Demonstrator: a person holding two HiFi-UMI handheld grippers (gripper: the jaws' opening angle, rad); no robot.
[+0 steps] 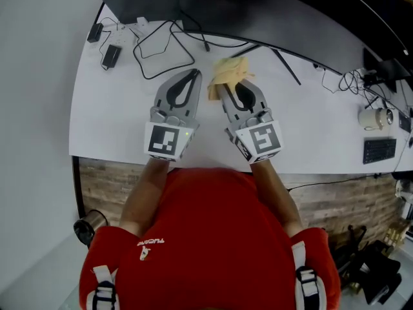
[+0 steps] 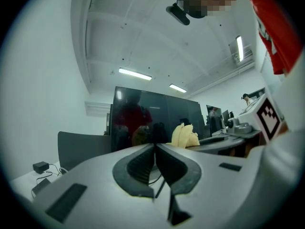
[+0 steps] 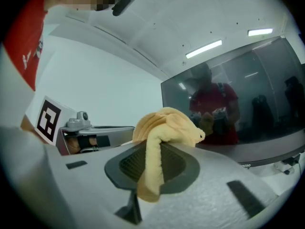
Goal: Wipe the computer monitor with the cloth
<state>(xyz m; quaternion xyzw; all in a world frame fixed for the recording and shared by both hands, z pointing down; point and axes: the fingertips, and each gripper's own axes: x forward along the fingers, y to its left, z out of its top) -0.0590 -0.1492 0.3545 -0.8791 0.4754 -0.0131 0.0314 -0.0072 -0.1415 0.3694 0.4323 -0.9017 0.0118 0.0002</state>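
Cloth pinched in right claw; left claw pressed together; gripper views alone show monitor face-on.

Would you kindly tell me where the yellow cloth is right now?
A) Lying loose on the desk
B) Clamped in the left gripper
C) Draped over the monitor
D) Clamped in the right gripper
D: the right gripper view shows the cloth pinched between the jaws of the right gripper, while the left gripper has its jaws together on nothing.
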